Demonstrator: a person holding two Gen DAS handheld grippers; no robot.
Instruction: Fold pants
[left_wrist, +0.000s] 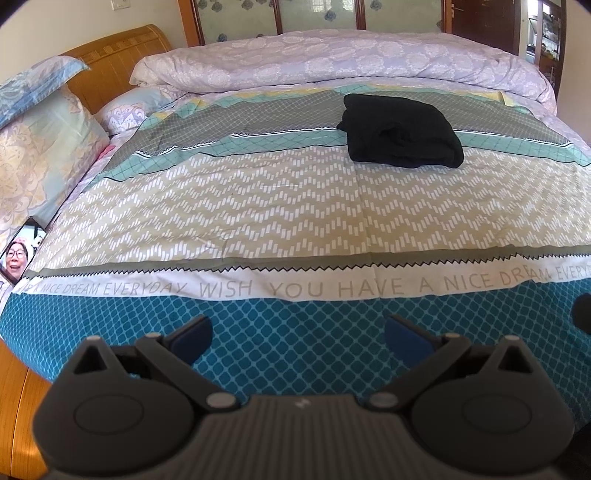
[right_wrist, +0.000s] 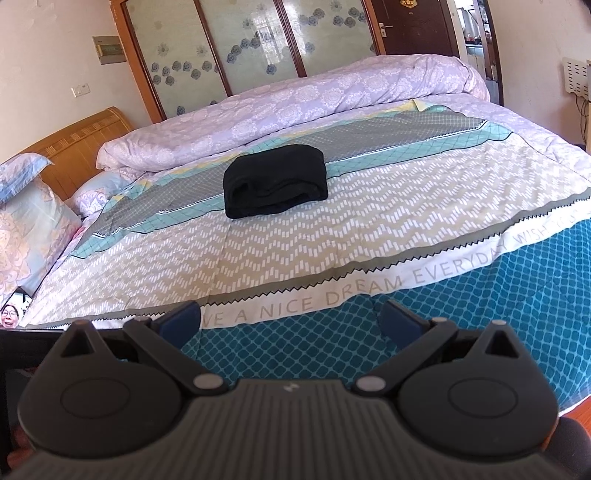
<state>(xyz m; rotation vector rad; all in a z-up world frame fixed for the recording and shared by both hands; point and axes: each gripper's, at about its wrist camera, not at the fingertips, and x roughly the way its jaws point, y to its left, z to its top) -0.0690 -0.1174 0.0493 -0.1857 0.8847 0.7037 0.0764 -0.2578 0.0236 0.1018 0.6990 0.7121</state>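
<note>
Pants sit as black folded bundle mid-bed on patterned bedspread, just before rolled purple duvet; fold looks finished. Risk: bundle is thick and loosely stacked (near edge bulges), so any nudge or one-sided lift could let layers slide apart and undo fold. Left hand-held gripper spread wide, holding nothing, over blue bed edge, well apart from pants. Right hand-held gripper likewise spread, empty, touching nothing.

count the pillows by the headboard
3, more may be hidden: a blue one leaning on the headboard, a big floral one in front, and a pale one tucked under the rolled lilac duvet.
</note>
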